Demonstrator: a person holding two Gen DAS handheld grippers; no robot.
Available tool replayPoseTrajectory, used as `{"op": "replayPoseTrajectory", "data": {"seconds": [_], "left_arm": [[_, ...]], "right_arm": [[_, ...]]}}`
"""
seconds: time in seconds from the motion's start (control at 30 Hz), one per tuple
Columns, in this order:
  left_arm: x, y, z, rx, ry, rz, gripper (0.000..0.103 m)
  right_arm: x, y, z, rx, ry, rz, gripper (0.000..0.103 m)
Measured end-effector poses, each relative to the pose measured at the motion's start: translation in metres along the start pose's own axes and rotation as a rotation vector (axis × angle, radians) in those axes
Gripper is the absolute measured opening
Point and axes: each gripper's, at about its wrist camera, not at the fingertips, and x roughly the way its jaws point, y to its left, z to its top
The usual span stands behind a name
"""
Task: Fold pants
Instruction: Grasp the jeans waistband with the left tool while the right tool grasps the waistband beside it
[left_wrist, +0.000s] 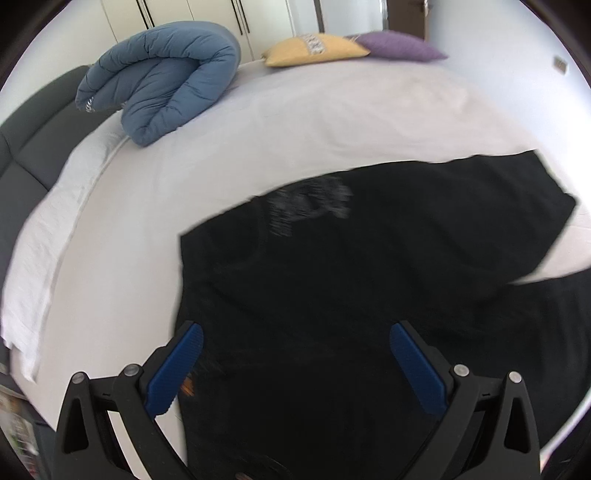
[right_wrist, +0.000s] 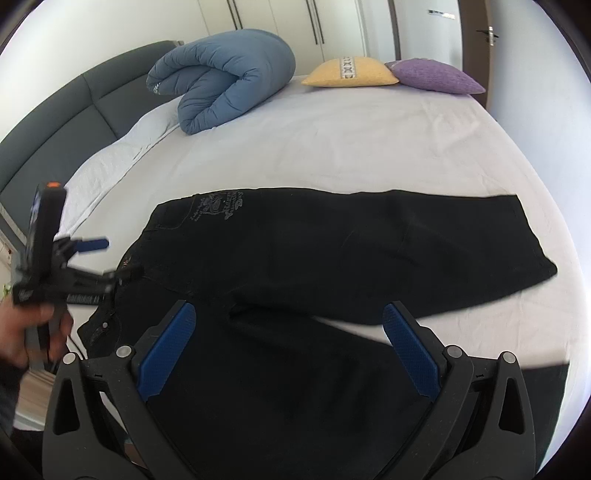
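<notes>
Black pants (right_wrist: 332, 251) lie flat on the white bed sheet (right_wrist: 332, 147), waist to the left with a grey print, both legs reaching right. They also show in the left wrist view (left_wrist: 351, 258). My left gripper (left_wrist: 295, 336) is open and empty, hovering over the waist end. It also shows in the right wrist view (right_wrist: 99, 258) at the left, held by a hand. My right gripper (right_wrist: 288, 314) is open and empty above the crotch area, where the near leg begins.
A rolled blue duvet (right_wrist: 225, 77) lies at the far left of the bed. A yellow pillow (right_wrist: 351, 72) and a purple pillow (right_wrist: 436, 75) lie at the far edge. A grey headboard (right_wrist: 74, 122) runs along the left. White wardrobes stand behind.
</notes>
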Motion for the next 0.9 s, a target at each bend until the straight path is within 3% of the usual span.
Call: {"op": "replayPoseTrajectory", "data": {"seconds": [0.27, 0.3, 0.33, 0.4, 0.5, 0.57, 0.63, 0.8, 0.9], "left_arm": [[0.081, 0.064, 0.076, 0.073, 0.023, -0.006, 0.101], [0.089, 0.069, 0.082, 0.096, 0.024, -0.033, 0.098], [0.100, 0.073, 0.088, 0.132, 0.040, -0.061, 0.089], [0.117, 0.073, 0.094, 0.191, 0.077, -0.087, 0.078], [0.145, 0.071, 0.099, 0.304, 0.137, -0.131, 0.065], [0.161, 0.071, 0.103, 0.336, 0.168, -0.190, 0.064], [0.173, 0.078, 0.109, 0.306, 0.192, -0.275, 0.064], [0.195, 0.085, 0.118, 0.272, 0.238, -0.369, 0.064], [0.202, 0.078, 0.122, 0.288, 0.257, -0.415, 0.074]], "right_arm": [[0.062, -0.034, 0.064, -0.077, 0.063, 0.050, 0.101], [0.069, -0.036, 0.070, -0.085, 0.067, 0.069, 0.094], [0.079, -0.040, 0.077, -0.101, 0.078, 0.094, 0.087], [0.096, -0.041, 0.087, -0.142, 0.108, 0.108, 0.060], [0.117, -0.040, 0.097, -0.225, 0.147, 0.139, 0.039], [0.132, -0.041, 0.105, -0.271, 0.157, 0.154, 0.039], [0.135, -0.039, 0.107, -0.289, 0.154, 0.173, 0.039], [0.155, -0.038, 0.113, -0.308, 0.174, 0.216, 0.039], [0.160, -0.036, 0.112, -0.320, 0.192, 0.235, 0.038]]}}
